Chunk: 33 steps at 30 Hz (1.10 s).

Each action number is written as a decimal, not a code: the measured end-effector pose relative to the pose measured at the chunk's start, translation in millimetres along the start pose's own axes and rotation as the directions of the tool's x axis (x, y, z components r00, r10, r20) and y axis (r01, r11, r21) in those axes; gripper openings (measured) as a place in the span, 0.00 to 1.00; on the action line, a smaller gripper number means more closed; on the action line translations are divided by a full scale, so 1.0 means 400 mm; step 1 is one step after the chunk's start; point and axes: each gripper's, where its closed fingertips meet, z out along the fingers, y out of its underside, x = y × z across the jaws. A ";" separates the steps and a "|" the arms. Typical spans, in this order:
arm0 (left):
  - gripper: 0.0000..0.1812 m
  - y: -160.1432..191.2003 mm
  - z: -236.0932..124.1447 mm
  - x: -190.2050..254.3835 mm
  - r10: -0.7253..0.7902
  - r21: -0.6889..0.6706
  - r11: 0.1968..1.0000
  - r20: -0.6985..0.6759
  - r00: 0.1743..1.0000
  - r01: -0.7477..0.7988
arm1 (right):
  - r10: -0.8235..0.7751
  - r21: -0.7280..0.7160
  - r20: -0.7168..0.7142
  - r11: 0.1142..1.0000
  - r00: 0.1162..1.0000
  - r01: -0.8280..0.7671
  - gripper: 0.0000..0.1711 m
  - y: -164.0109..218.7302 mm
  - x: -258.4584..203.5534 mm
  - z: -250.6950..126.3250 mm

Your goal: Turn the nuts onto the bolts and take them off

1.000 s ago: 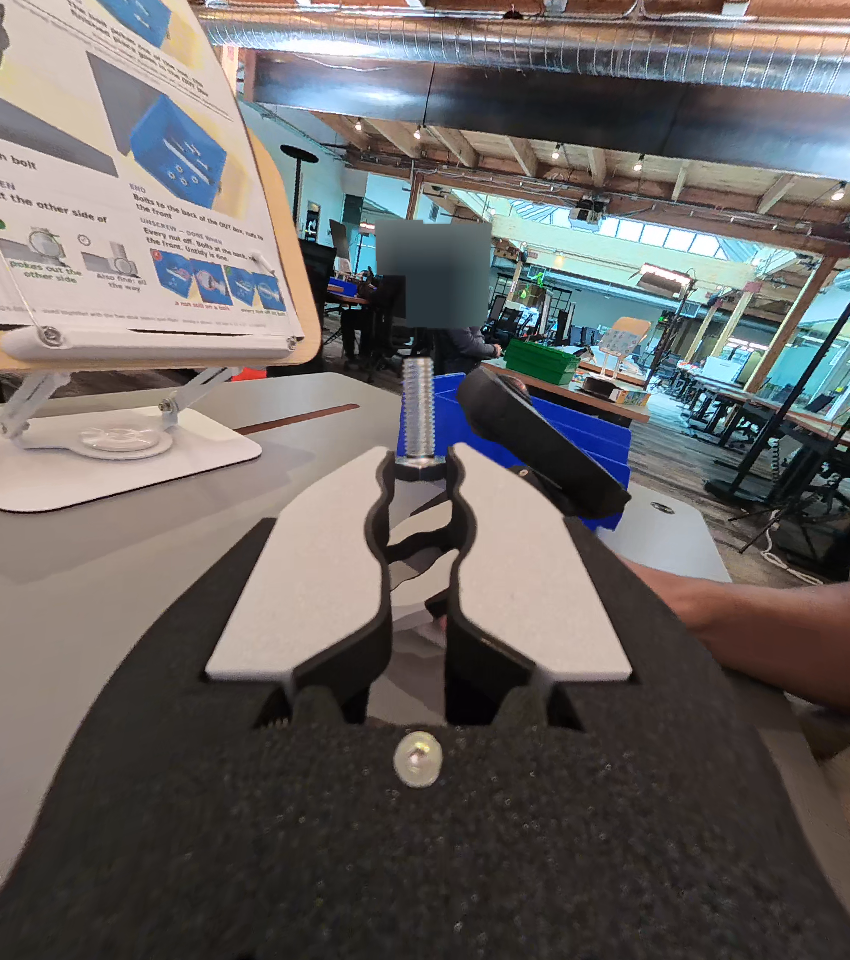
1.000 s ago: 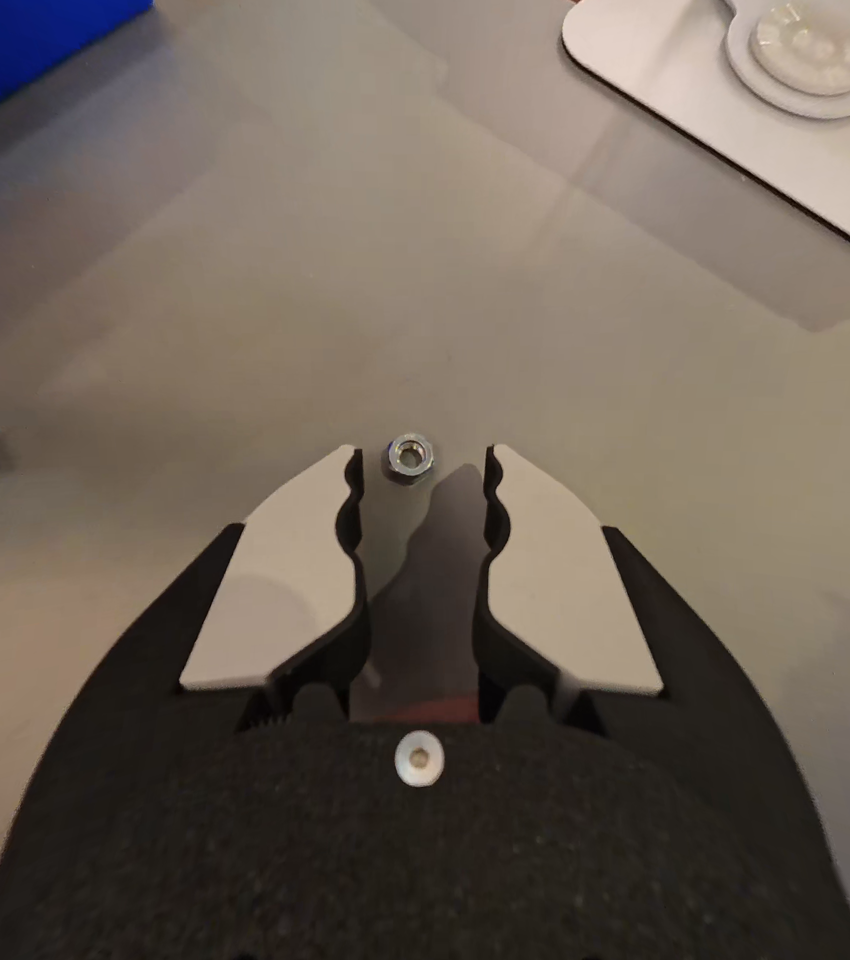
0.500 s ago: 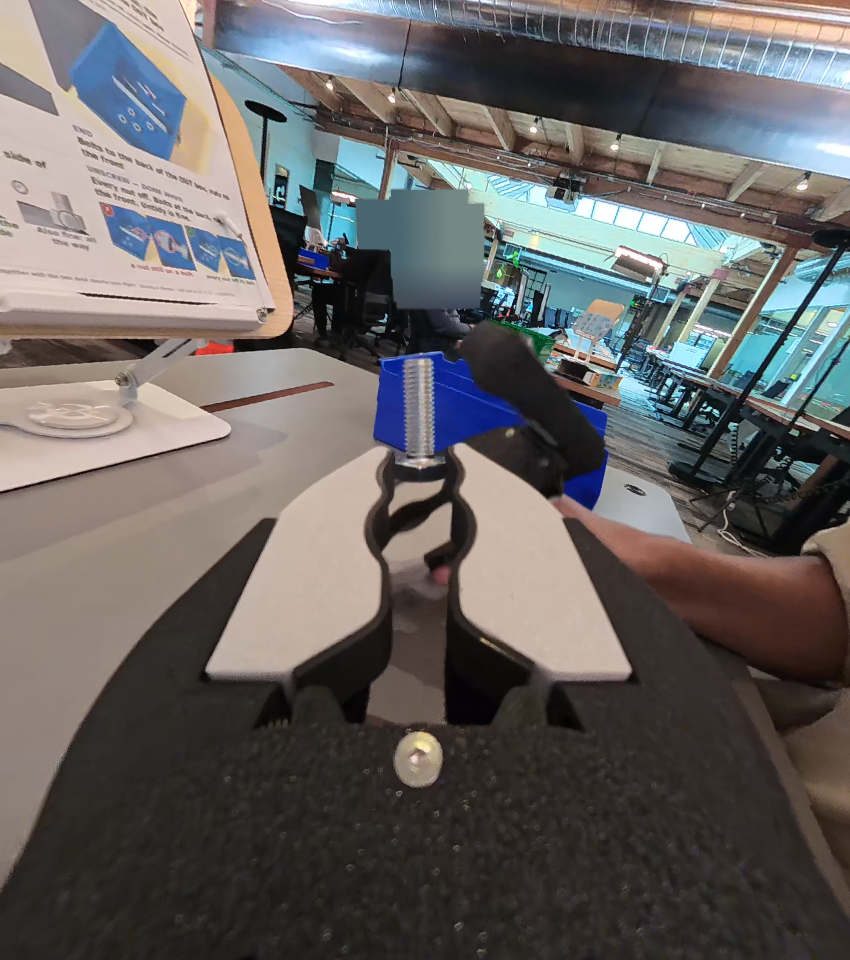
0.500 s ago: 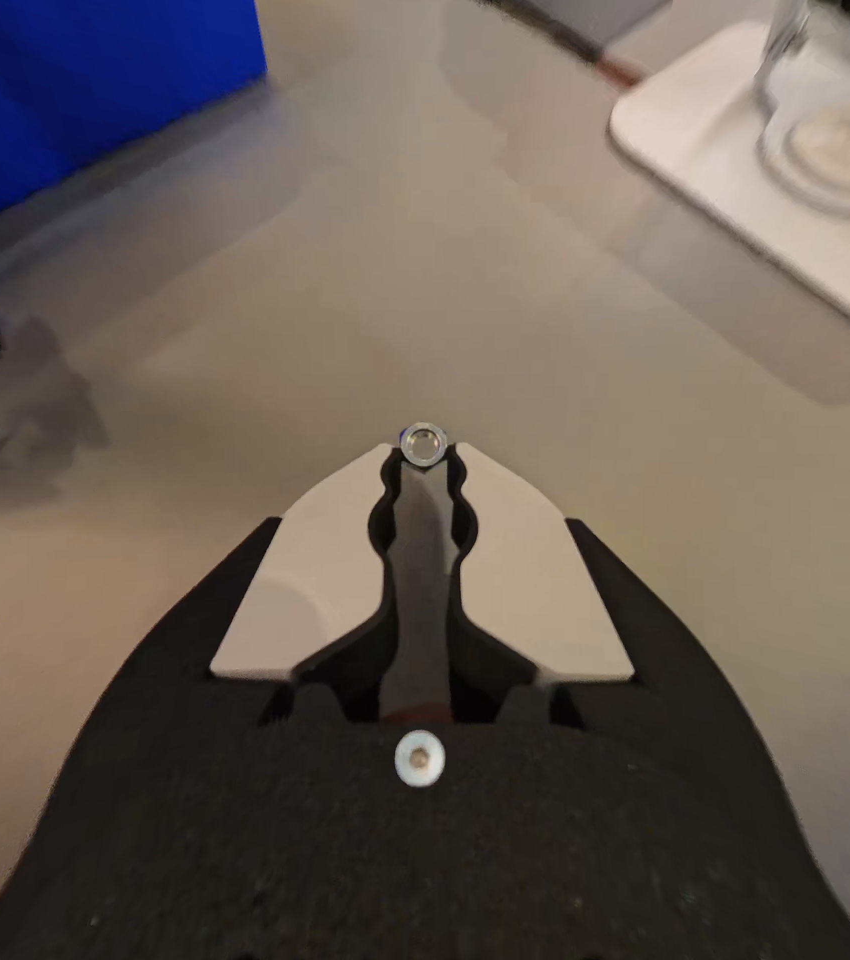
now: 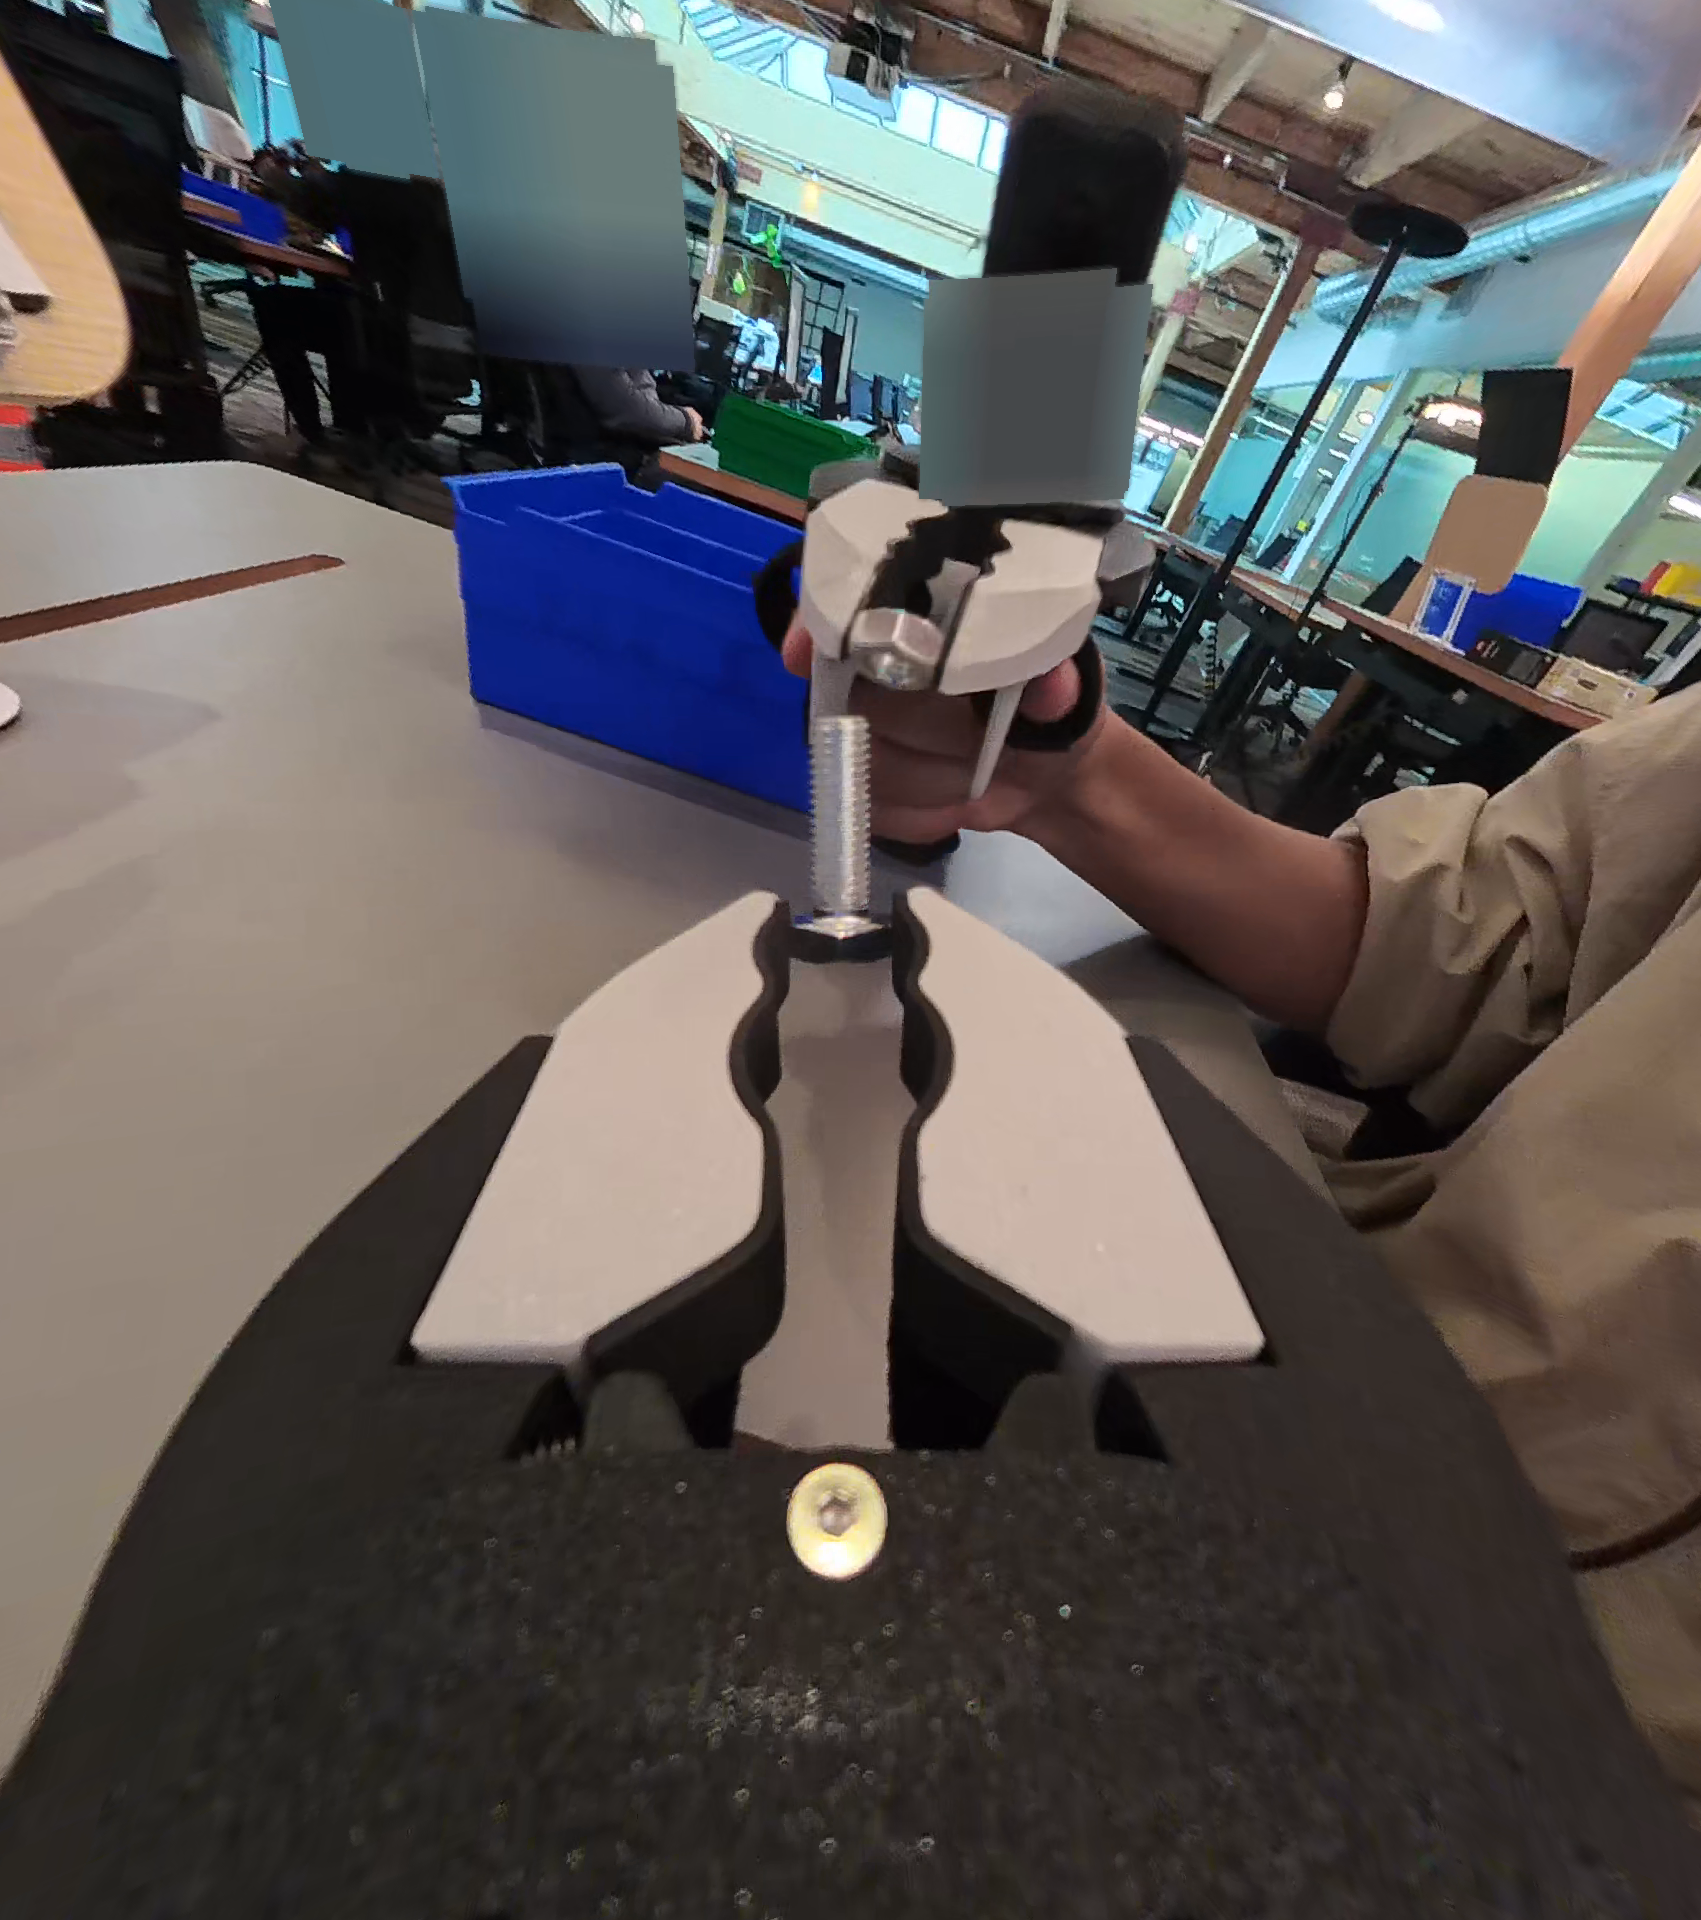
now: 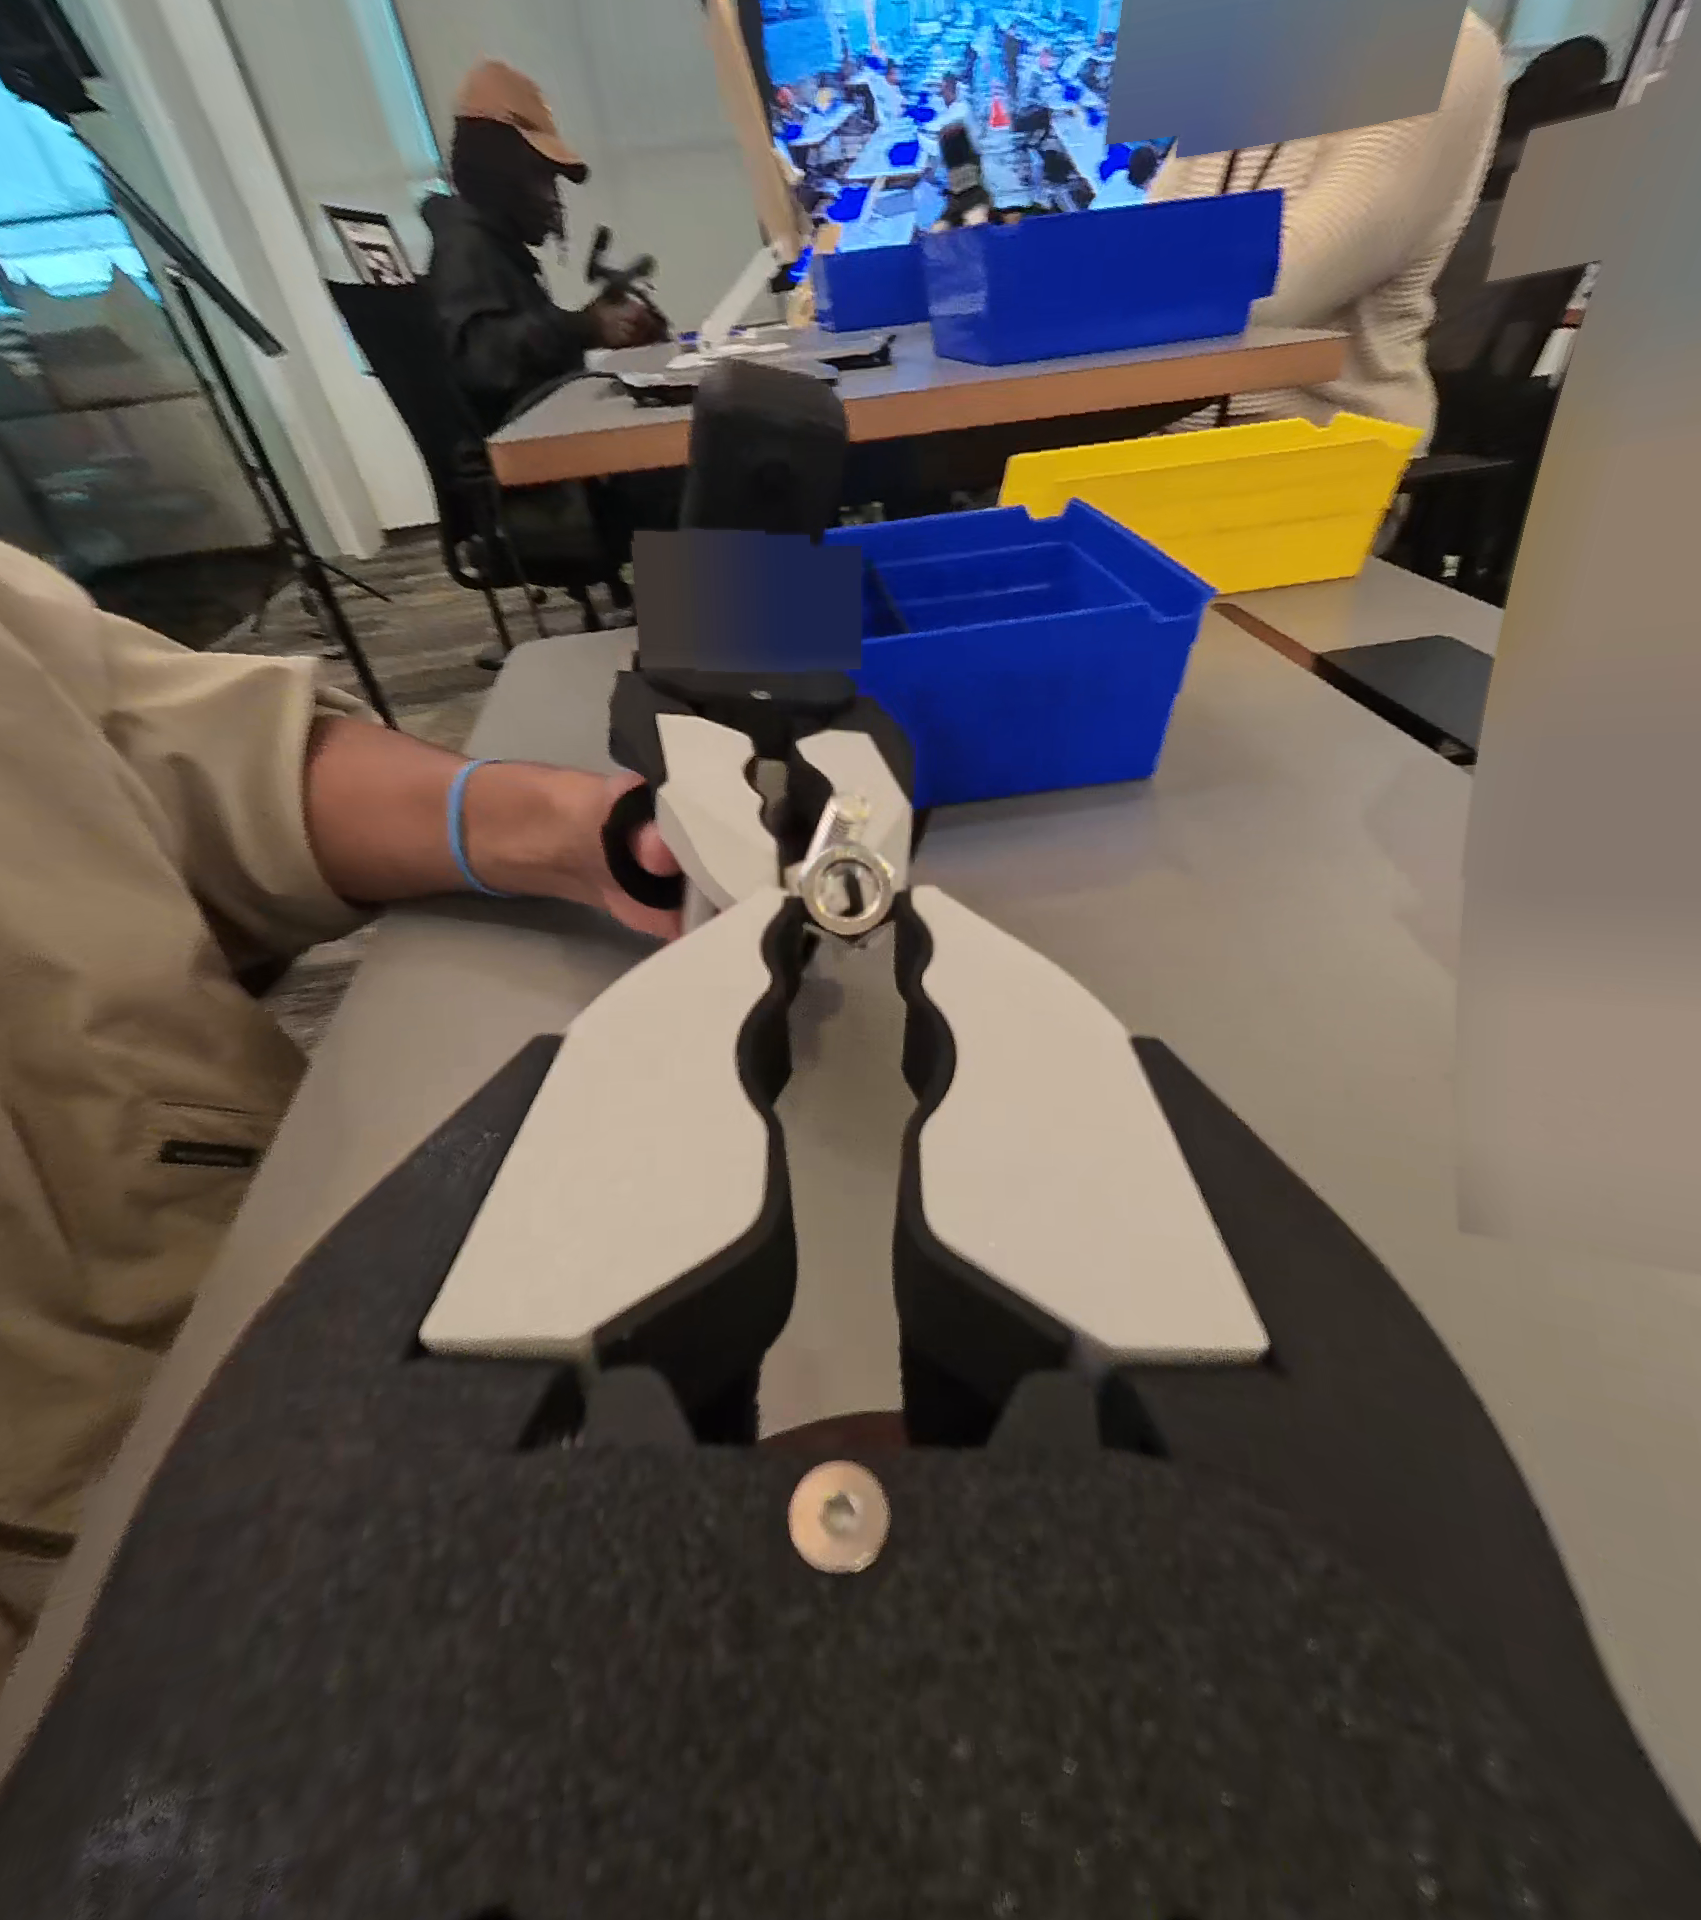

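Bolt [image 5: 841, 810] stands upright with its hex head pinched between the tips of the left gripper [image 5: 838, 940], threaded shank pointing up above the grey table [image 5: 202, 935]. Just over the shank's top end, the right gripper [image 5: 913, 649] is clamped on a silver nut [image 5: 896, 649], held a little to one side of the bolt's tip; whether nut and thread touch cannot be told. From the right wrist view the nut [image 6: 844, 894] sits squeezed at the tips of the right gripper [image 6: 844, 914], with the bolt [image 6: 838, 826] and the left gripper [image 6: 784, 810] right behind it. A blue bin [image 5: 617, 613] stands on the table behind both tools, and a yellow bin [image 6: 1210, 509] lies farther back. The person's beige sleeve [image 5: 1511, 935] reaches in from the side.
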 end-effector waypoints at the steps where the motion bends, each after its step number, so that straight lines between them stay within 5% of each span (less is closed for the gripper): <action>1: 0.10 0.005 0.004 0.006 0.008 -0.014 1.000 -0.010 1.000 -0.008 | 0.011 0.001 0.023 1.000 1.000 -0.011 0.10 0.000 -0.007 0.001; 17: 0.10 0.072 0.033 0.062 0.100 -0.195 0.974 -0.095 0.991 -0.117 | -0.013 -0.145 0.162 0.989 0.987 0.037 0.10 0.058 -0.070 0.034; 23: 0.10 0.070 0.035 0.004 0.274 -0.249 0.938 0.108 0.956 -0.241 | -0.018 -0.295 0.051 0.955 0.999 0.033 0.10 0.067 -0.027 0.041; 28: 0.10 0.053 0.024 -0.035 0.356 -0.277 0.917 0.244 0.902 -0.287 | 0.106 -0.354 -0.085 0.926 0.991 -0.129 0.10 0.058 0.002 0.056; 33: 0.10 0.052 0.020 -0.045 0.244 -0.231 0.954 0.238 0.940 -0.189 | 0.162 -0.322 -0.169 0.923 0.972 -0.209 0.10 0.052 0.018 0.072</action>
